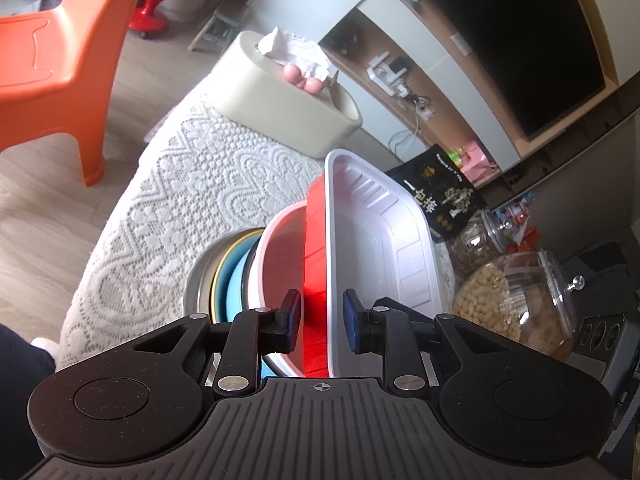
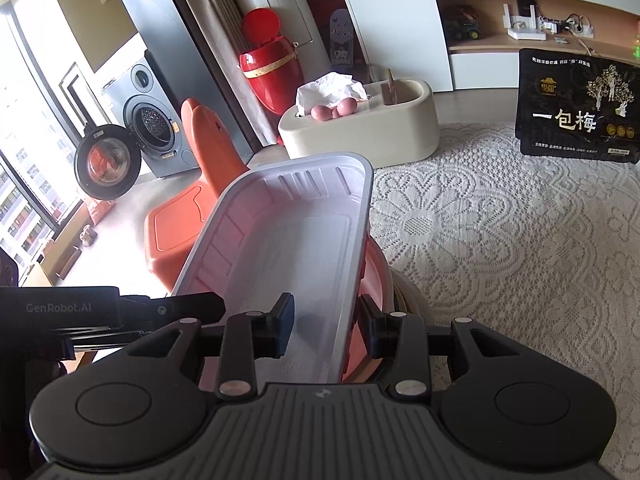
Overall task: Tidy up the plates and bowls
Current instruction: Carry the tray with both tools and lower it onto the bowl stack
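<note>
Closest, left gripper (image 1: pixel 321 322): its jaws straddle the near rim and red outer wall of the white tray (image 1: pixel 380 236); a gap shows at the blue pad, so I cannot tell whether they pinch.
Right gripper (image 2: pixel 326 326): its jaws bracket the tray's right wall at the near end; contact is unclear, though they stand nearly as narrow as they get.
White tray: rectangular, white inside, red outside, tilted, sitting atop the stack.
Stack: a red bowl (image 1: pixel 280 264) under the tray, then a blue bowl (image 1: pixel 236 284) and a metal dish (image 1: pixel 200 280), nested on the lace tablecloth (image 1: pixel 168 208).
Beyond: a beige tissue box (image 2: pixel 360 128), a black snack bag (image 2: pixel 576 108).
Right of the stack: two glass jars (image 1: pixel 516 296).
Farthest: an orange chair (image 1: pixel 52 68) on the floor.
</note>
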The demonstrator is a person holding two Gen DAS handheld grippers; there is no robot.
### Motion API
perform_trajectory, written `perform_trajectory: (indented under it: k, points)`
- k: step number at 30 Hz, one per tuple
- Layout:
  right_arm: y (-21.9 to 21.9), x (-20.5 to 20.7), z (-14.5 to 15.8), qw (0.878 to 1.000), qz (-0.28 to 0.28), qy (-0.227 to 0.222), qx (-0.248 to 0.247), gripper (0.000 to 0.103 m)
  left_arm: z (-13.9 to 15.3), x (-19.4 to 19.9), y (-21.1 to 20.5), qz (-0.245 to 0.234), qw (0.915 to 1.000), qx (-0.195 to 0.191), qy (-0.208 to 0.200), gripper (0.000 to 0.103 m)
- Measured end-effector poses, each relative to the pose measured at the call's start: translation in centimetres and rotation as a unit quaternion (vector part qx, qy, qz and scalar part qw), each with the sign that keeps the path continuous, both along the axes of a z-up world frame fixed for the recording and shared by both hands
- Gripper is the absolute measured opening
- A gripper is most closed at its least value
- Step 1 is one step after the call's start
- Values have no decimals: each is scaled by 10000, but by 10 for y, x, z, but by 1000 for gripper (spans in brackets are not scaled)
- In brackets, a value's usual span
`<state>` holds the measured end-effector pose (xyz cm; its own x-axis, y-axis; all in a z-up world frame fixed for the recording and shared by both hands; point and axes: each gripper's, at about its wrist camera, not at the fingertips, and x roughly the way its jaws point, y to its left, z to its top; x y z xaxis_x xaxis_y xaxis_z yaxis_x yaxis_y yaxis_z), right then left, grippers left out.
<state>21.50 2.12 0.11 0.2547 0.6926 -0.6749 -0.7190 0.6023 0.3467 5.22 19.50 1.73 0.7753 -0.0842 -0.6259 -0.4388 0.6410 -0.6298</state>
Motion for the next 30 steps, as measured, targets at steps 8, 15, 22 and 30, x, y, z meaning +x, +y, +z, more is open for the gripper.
perform_trajectory:
  k: [8, 15, 22, 30]
  points:
    - [-1, 0, 1, 10000, -16, 1, -1, 35, 7, -4, -2, -53, 9999, 27, -114, 25]
    - [-4, 0, 0, 10000, -44, 29, 22, 35, 5, 0, -3, -67, 10000, 2, -42, 25]
    - [-5, 1, 1, 10000, -59, 25, 58, 35, 5, -3, -5, -3, 10000, 88, 45, 25]
    - [-20, -6, 15, 9985, -364, -334, 249, 35, 21, -22, -9, 282, 9985, 445, -123, 25]
